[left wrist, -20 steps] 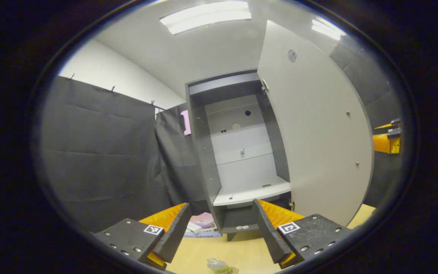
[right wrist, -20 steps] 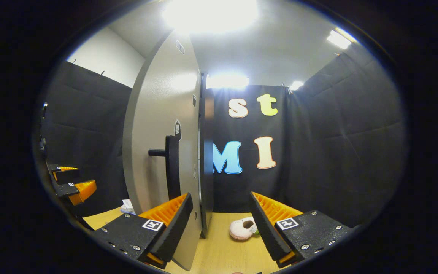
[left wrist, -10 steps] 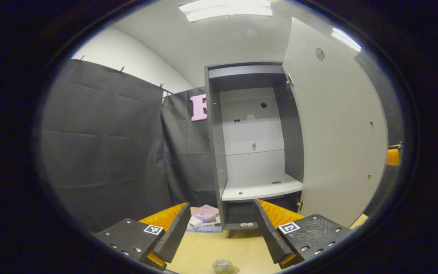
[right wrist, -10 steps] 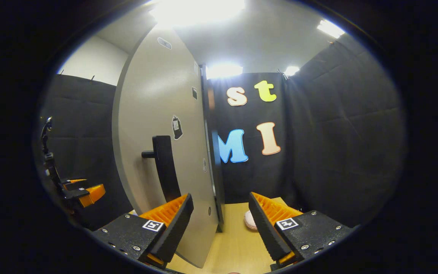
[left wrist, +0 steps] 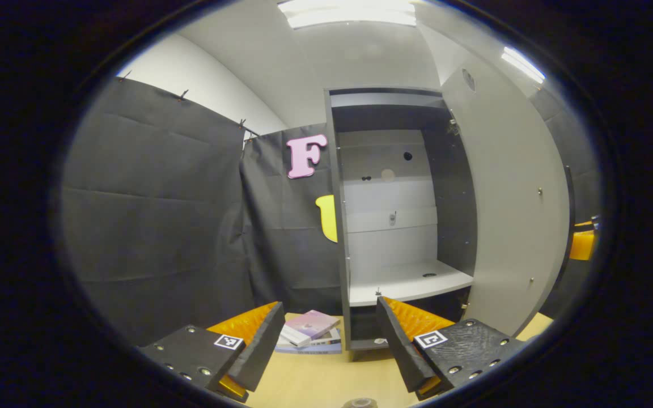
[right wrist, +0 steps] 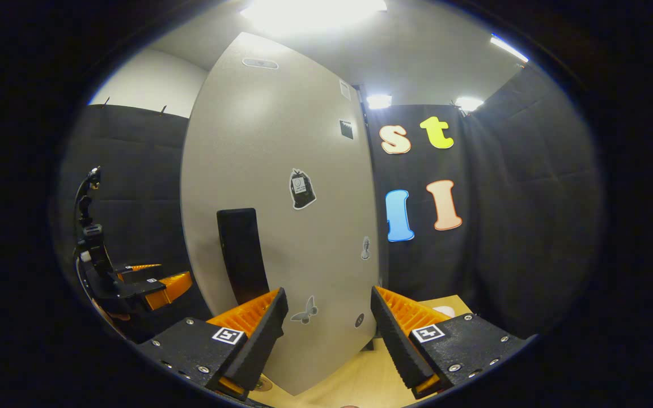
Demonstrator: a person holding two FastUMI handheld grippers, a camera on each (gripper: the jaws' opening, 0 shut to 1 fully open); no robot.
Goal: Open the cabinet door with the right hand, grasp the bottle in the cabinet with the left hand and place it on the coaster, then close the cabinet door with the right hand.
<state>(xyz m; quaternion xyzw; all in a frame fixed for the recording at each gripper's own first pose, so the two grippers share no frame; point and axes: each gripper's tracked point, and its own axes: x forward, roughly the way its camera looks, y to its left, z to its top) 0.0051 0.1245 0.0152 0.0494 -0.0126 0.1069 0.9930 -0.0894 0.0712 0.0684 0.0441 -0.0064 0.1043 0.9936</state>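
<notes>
In the left gripper view the grey cabinet [left wrist: 394, 226] stands with its white shelf [left wrist: 411, 280] bare, and the door [left wrist: 511, 215] hangs partly swung at the right. The top of the bottle [left wrist: 360, 403] peeks in at the bottom edge, on the wooden table below my left gripper [left wrist: 326, 340], which is open and holds nothing. In the right gripper view the door's outer face [right wrist: 281, 187] stands close ahead, with its black handle [right wrist: 241, 255] just left of my open right gripper [right wrist: 326, 334]. The left gripper [right wrist: 145, 280] shows far left.
A stack of books [left wrist: 309, 331] lies on the wooden table [left wrist: 315, 379] beside the cabinet's foot. A white object [right wrist: 445, 310] rests on the table behind the door. Black cloth walls close in all round. The right gripper [left wrist: 581, 243] shows past the door's edge.
The door has swung toward the cabinet, so the right gripper view now meets its outer face. The left gripper view has turned left, and the bottle has slid to its bottom edge.
</notes>
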